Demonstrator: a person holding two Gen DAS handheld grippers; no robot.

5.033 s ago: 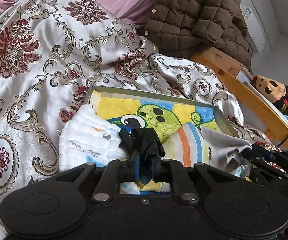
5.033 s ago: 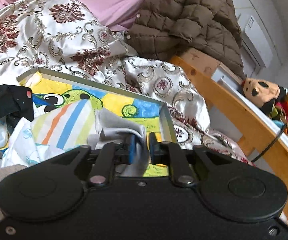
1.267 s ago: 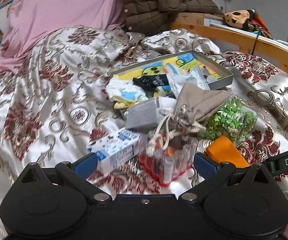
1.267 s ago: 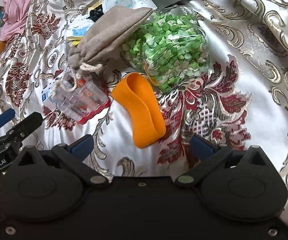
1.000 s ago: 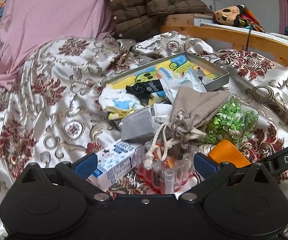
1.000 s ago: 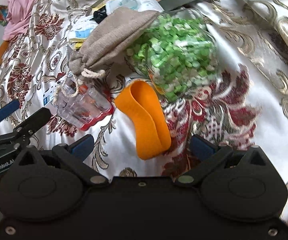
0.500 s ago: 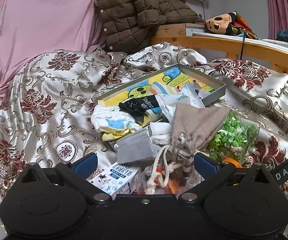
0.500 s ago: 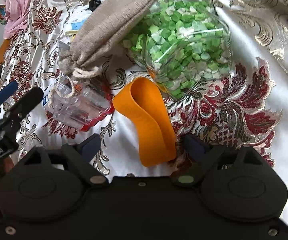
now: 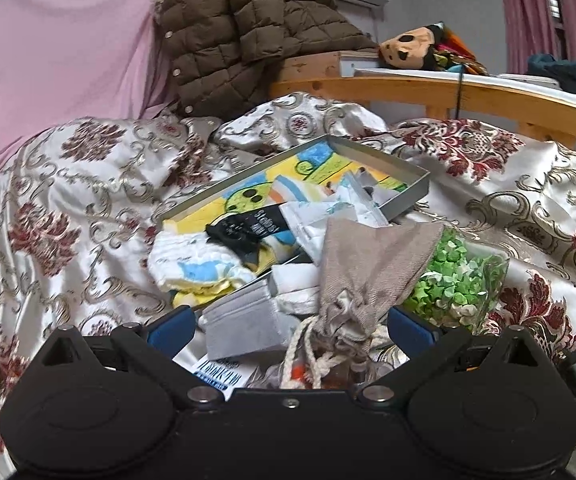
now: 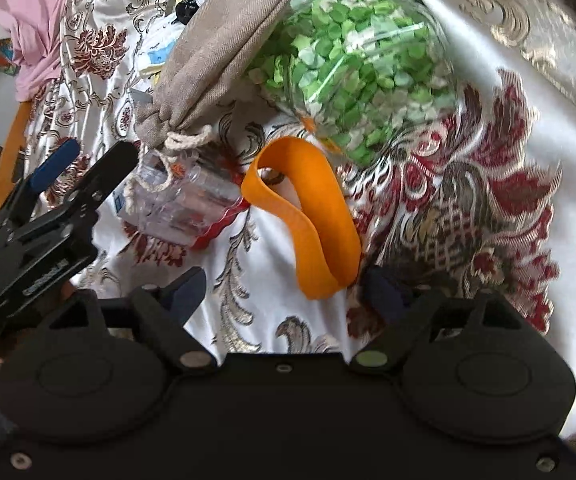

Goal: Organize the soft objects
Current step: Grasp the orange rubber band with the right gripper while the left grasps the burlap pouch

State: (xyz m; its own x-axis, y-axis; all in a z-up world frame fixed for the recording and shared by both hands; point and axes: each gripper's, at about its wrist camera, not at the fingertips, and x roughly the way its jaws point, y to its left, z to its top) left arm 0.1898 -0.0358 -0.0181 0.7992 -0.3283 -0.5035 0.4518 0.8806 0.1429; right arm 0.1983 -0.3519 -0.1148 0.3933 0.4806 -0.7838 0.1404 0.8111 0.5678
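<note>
A metal tray (image 9: 405,194) with a cartoon lining holds a white baby cloth (image 9: 192,264), a black sock (image 9: 248,228) and other cloths. In front lie a grey mask (image 9: 244,328), a beige drawstring pouch (image 9: 367,268) (image 10: 216,56), a clear bag of green paper stars (image 9: 455,280) (image 10: 359,56) and an orange band (image 10: 311,216). My left gripper (image 9: 288,330) is open and empty, low over the pouch's cord and the mask; it also shows in the right wrist view (image 10: 84,164). My right gripper (image 10: 288,286) is open, with its jaws either side of the orange band's near end.
A clear box of small vials (image 10: 180,204) with a red base and a white carton (image 9: 216,372) lie by the pouch. The floral satin bedspread (image 9: 68,208) covers the bed. A brown quilted jacket (image 9: 240,28), a pink sheet and a wooden bed rail (image 9: 447,92) stand behind.
Both grippers let go of cloths in the tray, opened and pulled back. The left has since dropped low near the pouch. The right has closed in on the orange band.
</note>
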